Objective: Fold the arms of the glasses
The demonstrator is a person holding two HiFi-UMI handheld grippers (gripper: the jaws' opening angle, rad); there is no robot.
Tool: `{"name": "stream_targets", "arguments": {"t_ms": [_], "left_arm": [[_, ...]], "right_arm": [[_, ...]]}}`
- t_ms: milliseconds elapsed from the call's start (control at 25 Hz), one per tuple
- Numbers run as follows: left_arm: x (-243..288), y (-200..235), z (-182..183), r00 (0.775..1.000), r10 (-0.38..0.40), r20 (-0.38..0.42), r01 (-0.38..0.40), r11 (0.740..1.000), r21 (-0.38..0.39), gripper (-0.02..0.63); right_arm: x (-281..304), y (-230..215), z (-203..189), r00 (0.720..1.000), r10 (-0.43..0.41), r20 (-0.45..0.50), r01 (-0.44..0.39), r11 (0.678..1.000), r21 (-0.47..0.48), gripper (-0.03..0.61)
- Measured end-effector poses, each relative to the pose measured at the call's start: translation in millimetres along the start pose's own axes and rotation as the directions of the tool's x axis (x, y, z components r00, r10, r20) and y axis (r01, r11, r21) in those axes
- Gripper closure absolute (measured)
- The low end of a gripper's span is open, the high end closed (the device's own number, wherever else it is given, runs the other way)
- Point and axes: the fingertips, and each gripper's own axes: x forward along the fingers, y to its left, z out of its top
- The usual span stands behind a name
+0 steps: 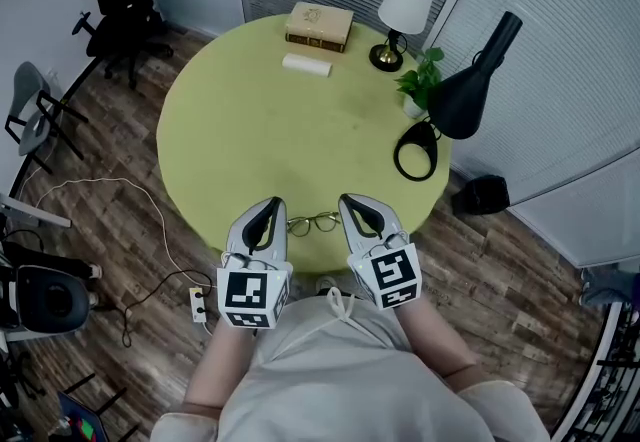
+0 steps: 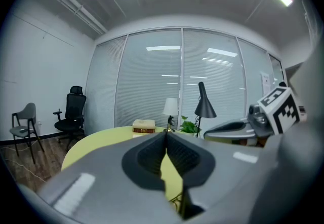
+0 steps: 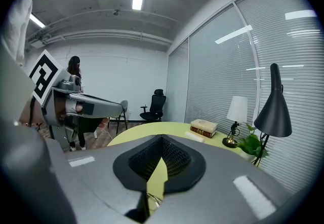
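Nearest is the person's light-coloured top, and just beyond it the two marker cubes, left and right. Both tools reach over the near edge of the round yellow-green worktop.

The left claw is pressed together. In its own view the ribbed pads meet at the tip with nothing pinched between them. The right claw is likewise pressed together and empty, its pads touching at the tip.

The glasses lie on the worktop close to its near edge, between the two claws, with one claw just to each side. Their thin gold-toned frame shows two lenses; how the arms lie is too small to make out. Neither claw grips them.

Towards the far side lie a small white block and, beyond it, a thick book. At far right stand a white-shaded table lamp, a small green plant and a black desk lamp. A black office chair stands on the wooden floor at far left.
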Motion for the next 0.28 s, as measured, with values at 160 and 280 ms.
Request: {"name": "stream_targets", "arguments": {"t_ms": [160, 280], "left_arm": [[3.5, 0.5, -4.6, 1.0, 0.003, -0.009, -0.003, 1.0, -0.004, 0.607], [7.8, -1.0, -9.1, 1.0, 0.004, -0.018, -0.004, 1.0, -0.008, 0.607]], "right_arm": [[3.2, 0.4, -2.9, 1.0, 0.008, -0.005, -0.008, 1.0, 0.0, 0.578], [5.9, -0.7, -6.7, 1.0, 0.016, -0.013, -0.016, 1.0, -0.001, 0.578]]}}
